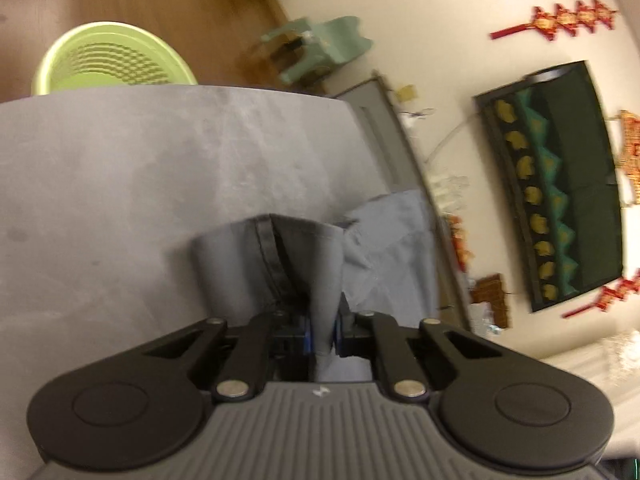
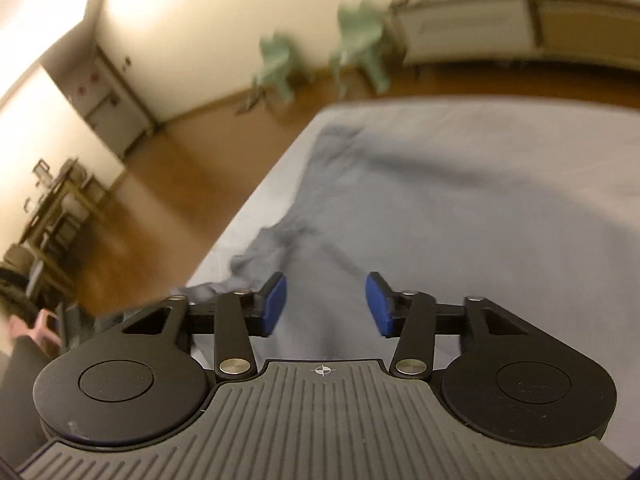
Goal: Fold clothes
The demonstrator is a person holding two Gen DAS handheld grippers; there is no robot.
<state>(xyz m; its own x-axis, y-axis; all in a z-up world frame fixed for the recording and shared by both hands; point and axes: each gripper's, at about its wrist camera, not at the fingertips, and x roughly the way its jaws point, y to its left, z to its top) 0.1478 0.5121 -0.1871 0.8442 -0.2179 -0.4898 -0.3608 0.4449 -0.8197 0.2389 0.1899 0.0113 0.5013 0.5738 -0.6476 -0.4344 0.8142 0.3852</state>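
Observation:
A grey garment [image 1: 308,264] is pinched in my left gripper [image 1: 323,334], which is shut on a fold with a dark seam; the cloth rises from the grey table surface [image 1: 120,184] and trails right over the edge. In the right wrist view the same grey garment [image 2: 400,208] lies spread and wrinkled across the table [image 2: 256,204]. My right gripper [image 2: 326,306] hovers open just above the cloth, its blue pads [image 2: 274,304] wide apart with nothing between them.
A light green basket [image 1: 112,60] stands on the floor beyond the table's far edge. Green chairs [image 2: 360,36] and a low cabinet [image 2: 520,24] line the wall. A person sits at the lower left [image 2: 16,320]. Wooden floor [image 2: 160,200] lies left of the table.

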